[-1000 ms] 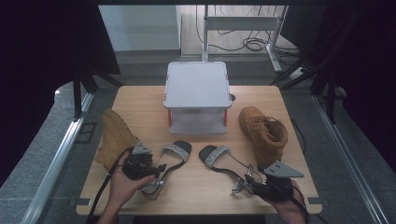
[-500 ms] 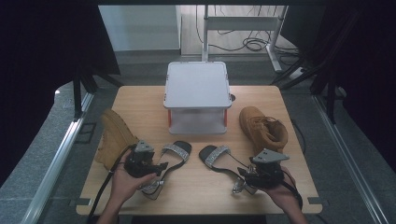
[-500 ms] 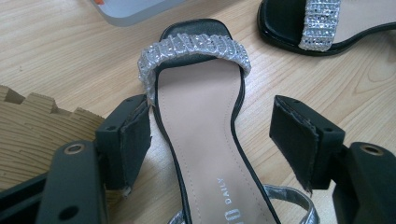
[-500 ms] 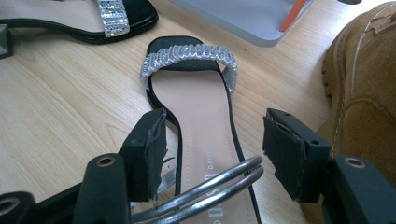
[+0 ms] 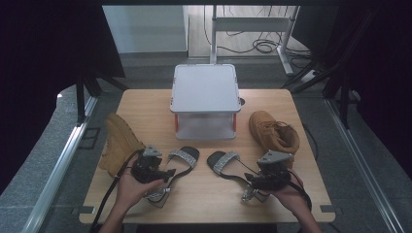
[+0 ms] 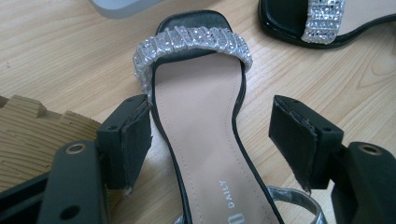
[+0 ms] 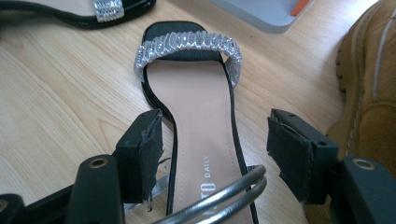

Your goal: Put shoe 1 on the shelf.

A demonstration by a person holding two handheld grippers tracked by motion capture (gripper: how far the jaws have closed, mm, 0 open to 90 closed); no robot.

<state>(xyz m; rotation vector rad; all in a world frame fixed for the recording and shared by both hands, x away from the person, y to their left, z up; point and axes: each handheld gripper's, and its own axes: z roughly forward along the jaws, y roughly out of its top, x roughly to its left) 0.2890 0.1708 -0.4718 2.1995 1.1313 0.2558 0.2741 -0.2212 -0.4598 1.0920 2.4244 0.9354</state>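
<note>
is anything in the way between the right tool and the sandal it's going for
Nothing visible: the right tool is open with the right sandal directly between its jaws. The tan boot sits off to one side.

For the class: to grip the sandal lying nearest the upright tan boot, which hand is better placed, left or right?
Right. The right gripper already straddles that sandal with open jaws, beside the boot.

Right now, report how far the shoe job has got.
Done: nothing visibly; both boots, one on its side and one upright, lie beside the box. In hand: open left gripper and right gripper each straddle a sandal. Left: gripping and moving both.
</note>
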